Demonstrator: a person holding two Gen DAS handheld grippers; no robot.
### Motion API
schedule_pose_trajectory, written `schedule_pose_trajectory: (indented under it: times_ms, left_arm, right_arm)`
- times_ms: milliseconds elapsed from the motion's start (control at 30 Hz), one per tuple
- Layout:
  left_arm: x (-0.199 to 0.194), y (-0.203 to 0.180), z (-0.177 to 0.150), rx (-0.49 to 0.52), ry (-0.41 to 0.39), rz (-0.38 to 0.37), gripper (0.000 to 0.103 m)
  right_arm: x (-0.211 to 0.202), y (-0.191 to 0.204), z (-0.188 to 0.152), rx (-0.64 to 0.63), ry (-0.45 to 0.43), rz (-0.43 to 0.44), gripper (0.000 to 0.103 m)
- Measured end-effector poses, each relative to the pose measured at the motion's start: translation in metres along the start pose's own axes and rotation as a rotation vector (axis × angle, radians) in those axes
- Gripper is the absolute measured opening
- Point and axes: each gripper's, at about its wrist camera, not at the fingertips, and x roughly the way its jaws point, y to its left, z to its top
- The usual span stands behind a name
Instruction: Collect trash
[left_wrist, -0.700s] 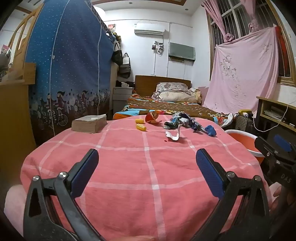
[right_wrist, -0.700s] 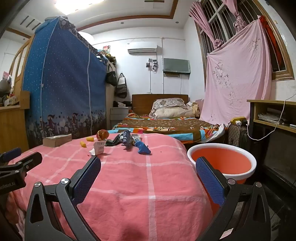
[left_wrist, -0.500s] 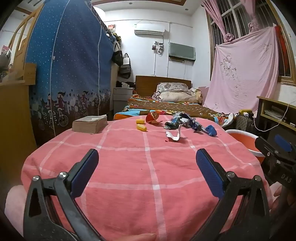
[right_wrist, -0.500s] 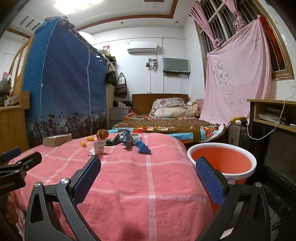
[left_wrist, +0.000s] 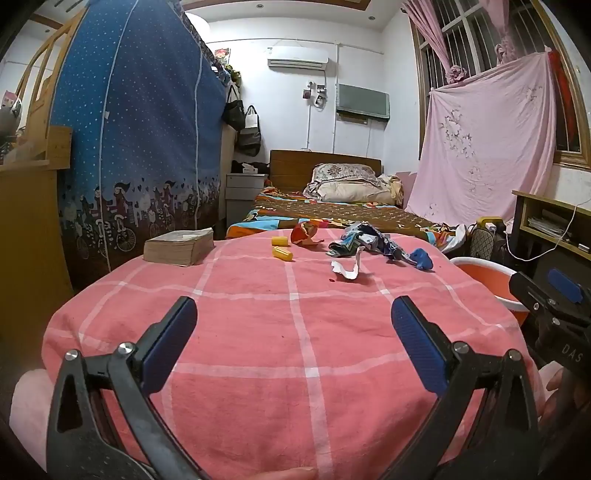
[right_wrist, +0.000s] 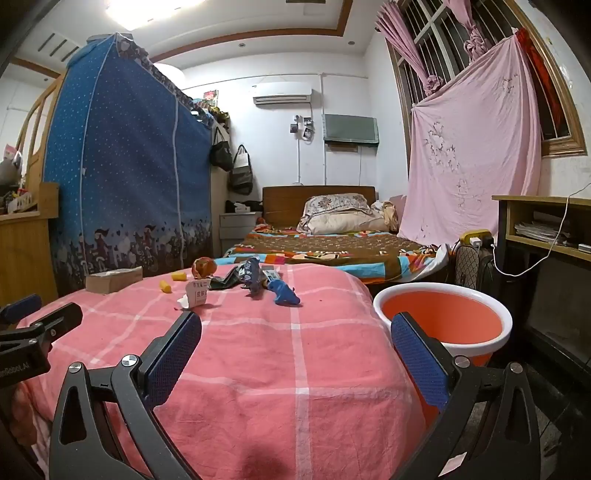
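Trash lies at the far side of a table under a pink checked cloth (left_wrist: 295, 332): a torn white paper cup (left_wrist: 346, 267) (right_wrist: 197, 293), crumpled blue wrappers (left_wrist: 364, 242) (right_wrist: 251, 275), a blue scrap (left_wrist: 421, 258) (right_wrist: 284, 293), an orange-red peel (left_wrist: 304, 234) (right_wrist: 204, 266) and two small yellow pieces (left_wrist: 282, 253) (right_wrist: 165, 286). My left gripper (left_wrist: 293, 332) hovers open over the near part of the cloth, nothing between its fingers. My right gripper (right_wrist: 295, 343) is open too, at the table's near right edge. An orange bucket (right_wrist: 443, 321) (left_wrist: 484, 275) stands right of the table.
A thick book (left_wrist: 179, 245) (right_wrist: 112, 278) lies at the table's far left. Behind are a bed (right_wrist: 332, 247), a blue fabric wardrobe (left_wrist: 129, 147), and a wooden desk (right_wrist: 546, 229) on the right. The other gripper (left_wrist: 554, 306) shows at the right edge of the left wrist view.
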Motion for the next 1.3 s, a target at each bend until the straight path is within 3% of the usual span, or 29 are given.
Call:
schedule_pose_trajectory:
  times_ms: [1300]
  left_arm:
    - [0.002,0.0009,0.0005,0.001,0.001,0.005,0.088]
  right_arm:
    - [-0.001,-0.0038,0.0002,-0.001,0.002,0.0,0.103]
